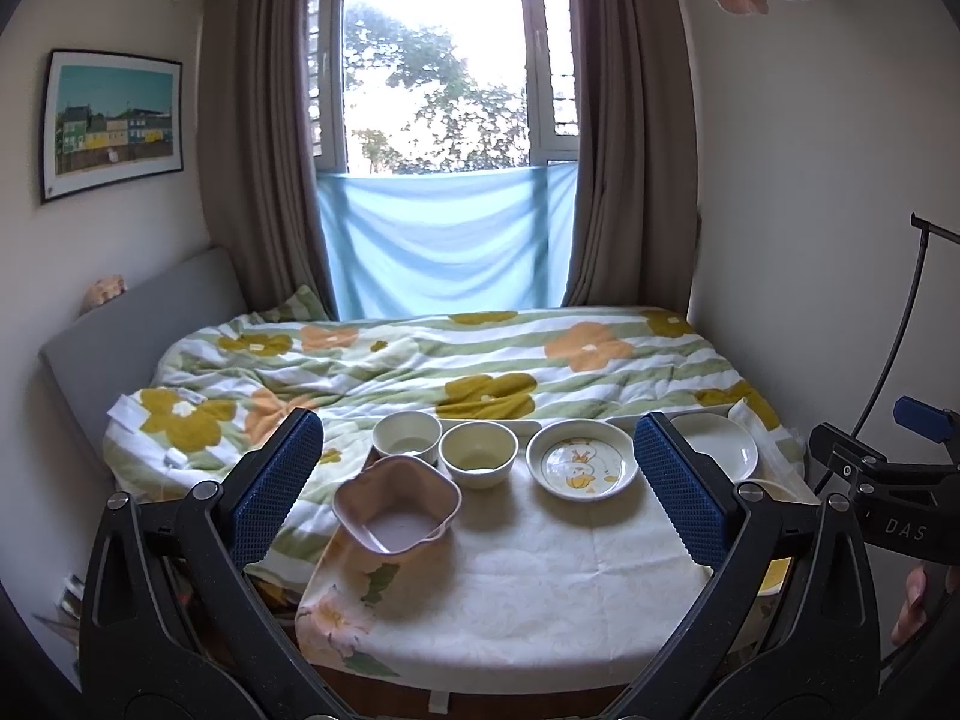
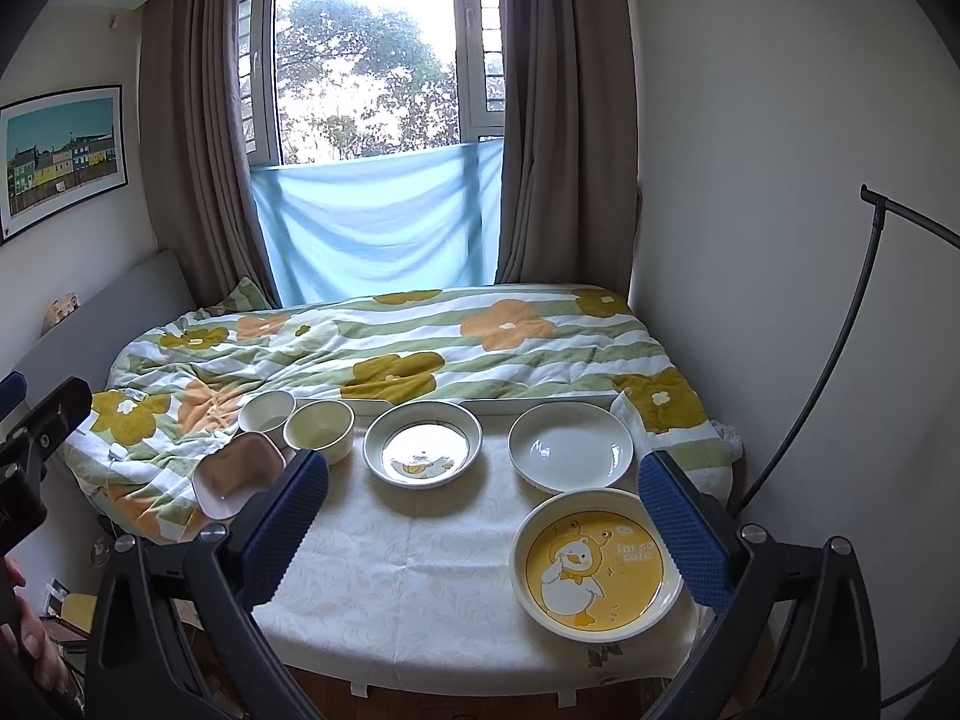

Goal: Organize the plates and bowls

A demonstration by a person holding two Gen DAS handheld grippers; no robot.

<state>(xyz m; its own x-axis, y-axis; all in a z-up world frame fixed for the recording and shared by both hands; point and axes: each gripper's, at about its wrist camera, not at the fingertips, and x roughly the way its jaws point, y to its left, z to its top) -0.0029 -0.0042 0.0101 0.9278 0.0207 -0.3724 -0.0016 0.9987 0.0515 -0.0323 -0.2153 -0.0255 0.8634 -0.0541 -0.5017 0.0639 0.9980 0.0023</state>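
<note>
Left gripper (image 1: pixel 477 468) held level above the near table edge, jaws wide apart, nothing between the blue pads (image 1: pixel 277 483). Aimed toward the bed (image 1: pixel 420 366) and window (image 1: pixel 432 72). Right gripper (image 2: pixel 483 516) posed likewise, raised over the table's right part, jaws spread, empty, pads (image 2: pixel 684 531) clear of all crockery.

On the tablecloth (image 1: pixel 510 576), along the far edge: white cup (image 1: pixel 407 435) leftmost, cream bowl (image 1: pixel 478 453) touching or just beside it, then duck bowl (image 1: pixel 581 459), then white plate (image 1: pixel 717 447) at far right. Pink bowl (image 1: pixel 396 504) in front of the cup, tilted, hanging over the cloth's left edge.

From the left wrist only: body of the right gripper at the right border, marked "DAS", with fingertips of a hand (image 1: pixel 915 606) below it. White plate half hidden behind the right pad. Yellow plate barely seen, a sliver under that pad.

From the right wrist only: yellow plate (image 2: pixel 597 567) in full, nearest the camera at front right, duck picture and the words "im so cute", just in front of the white plate (image 2: pixel 570 447). Left gripper's body at the left border, a hand (image 2: pixel 36 648) beneath. Black stand (image 2: pixel 840 360) curving along the right wall, plainer here.
</note>
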